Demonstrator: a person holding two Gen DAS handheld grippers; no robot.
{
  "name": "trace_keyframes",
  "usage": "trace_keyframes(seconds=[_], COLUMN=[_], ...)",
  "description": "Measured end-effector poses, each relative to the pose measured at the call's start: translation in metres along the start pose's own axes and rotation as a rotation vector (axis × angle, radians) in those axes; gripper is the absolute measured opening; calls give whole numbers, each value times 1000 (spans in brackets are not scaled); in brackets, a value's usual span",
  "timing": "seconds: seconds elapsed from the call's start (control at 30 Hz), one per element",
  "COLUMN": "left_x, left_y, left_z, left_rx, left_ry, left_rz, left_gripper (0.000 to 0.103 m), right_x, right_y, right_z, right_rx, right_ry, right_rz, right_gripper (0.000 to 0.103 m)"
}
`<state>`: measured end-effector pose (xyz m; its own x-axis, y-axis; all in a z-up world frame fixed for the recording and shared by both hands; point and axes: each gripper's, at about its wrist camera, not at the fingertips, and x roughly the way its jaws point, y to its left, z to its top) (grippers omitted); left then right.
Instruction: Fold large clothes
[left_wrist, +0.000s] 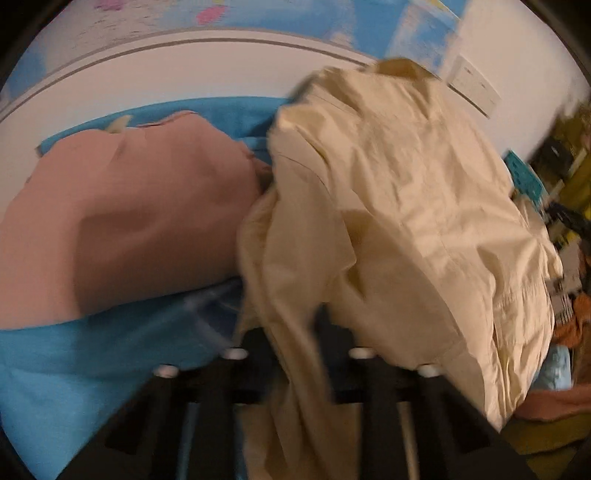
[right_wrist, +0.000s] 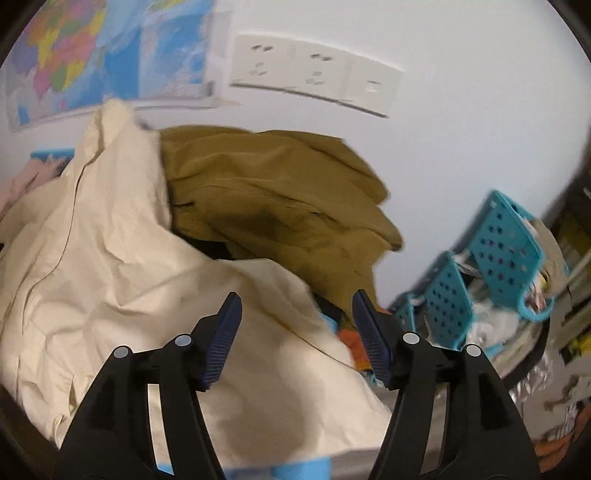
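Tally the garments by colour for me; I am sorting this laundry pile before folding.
Cream: 1, the cream shirt
Pink: 1, the pink garment
Olive-brown: 1, the olive-brown garment
Total: 3 garments clearly seen. Orange cloth at the frame edges is too blurred to count.

Both views are fisheye, with straight lines bowed and black corners around the round picture. The left wrist view is warm-toned and rather dim; the cream shirt (left_wrist: 406, 206) at centre right is smeared by motion blur, most at its lower edge, and the pink cloth (left_wrist: 122, 221) at left is soft with broad shadows in its folds. The right wrist view is brighter and cooler: the white wall (right_wrist: 461, 129) at upper right is evenly lit without glare. The sockets (right_wrist: 314, 70) at top and the blue baskets (right_wrist: 491, 251) at right are streaked. A soft shadow lies on the cream cloth at bottom centre.
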<state>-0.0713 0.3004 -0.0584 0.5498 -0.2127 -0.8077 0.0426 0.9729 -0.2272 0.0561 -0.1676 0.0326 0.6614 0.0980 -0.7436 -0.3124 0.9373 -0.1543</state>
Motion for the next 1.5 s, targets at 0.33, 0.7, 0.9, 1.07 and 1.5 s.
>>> trace_keyframes(seconds=[0.33,0.7,0.9,1.07,1.5], left_x=[-35,-96,-71,-48,-103], left_y=[0,11,26,26,-26], left_z=[20,28,30,23,-17], left_rx=[-60,-73,-80,-23,123], left_ry=[-102,-260,-207,-135,-286], left_rz=[-19,36,148,151,275], left_gripper=[5,5,37,72,89], right_x=[42,24,50,90,-47], right_y=[87,62,49,57,47], right_z=[20,71,82,70,-26], right_rx=[-158,-99,-35,-32,32], right_ry=[-47,-110,-101,-25,-193], right_rz=[247,231,59,22,256], right_gripper=[75,1,1,2,72])
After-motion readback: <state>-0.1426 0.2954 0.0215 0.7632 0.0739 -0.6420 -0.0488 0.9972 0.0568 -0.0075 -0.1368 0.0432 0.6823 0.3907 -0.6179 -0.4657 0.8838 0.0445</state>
